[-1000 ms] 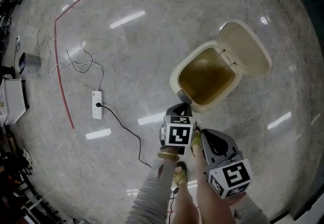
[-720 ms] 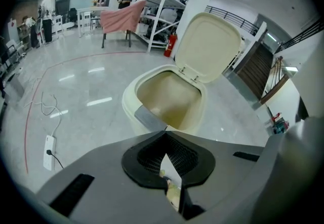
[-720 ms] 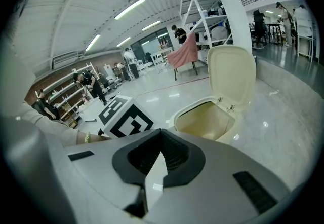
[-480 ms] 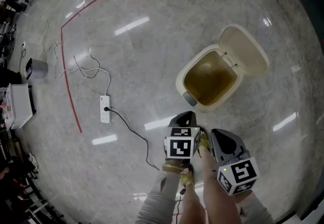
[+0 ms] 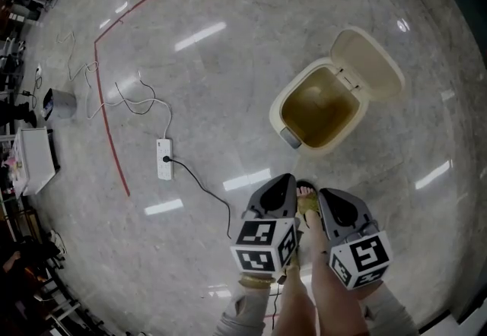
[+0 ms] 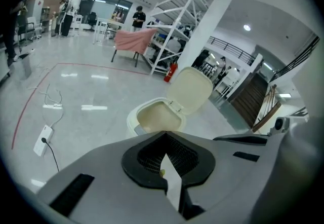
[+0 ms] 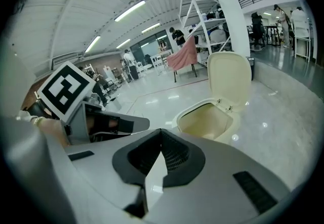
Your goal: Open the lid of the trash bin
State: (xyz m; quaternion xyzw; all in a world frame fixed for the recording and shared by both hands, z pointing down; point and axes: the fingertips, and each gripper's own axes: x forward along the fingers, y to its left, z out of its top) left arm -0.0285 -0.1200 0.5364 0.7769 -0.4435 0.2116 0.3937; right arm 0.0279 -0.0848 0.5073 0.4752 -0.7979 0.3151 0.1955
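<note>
The cream trash bin (image 5: 303,127) stands on the floor with its lid (image 5: 369,61) tipped up and back, so the empty inside shows. A grey pedal (image 5: 290,137) sits at its near side. My left gripper (image 5: 283,181) and right gripper (image 5: 329,196) hover side by side, a short way back from the bin, both shut with nothing held. In the left gripper view the bin (image 6: 152,116) and raised lid (image 6: 190,88) lie past my shut left gripper (image 6: 164,134). The right gripper view has the bin (image 7: 205,119) and lid (image 7: 229,78) ahead of my right gripper (image 7: 162,131).
A sandalled foot (image 5: 307,201) shows between the grippers. On the floor to the left lie a white power strip (image 5: 163,159) with a black cable, loose white wires, a red tape line (image 5: 110,137), a grey cylinder (image 5: 61,104) and a white box (image 5: 34,160). Racks and people stand far off.
Both grippers have drawn back from the bin toward the person's body. The lid stays open throughout.
</note>
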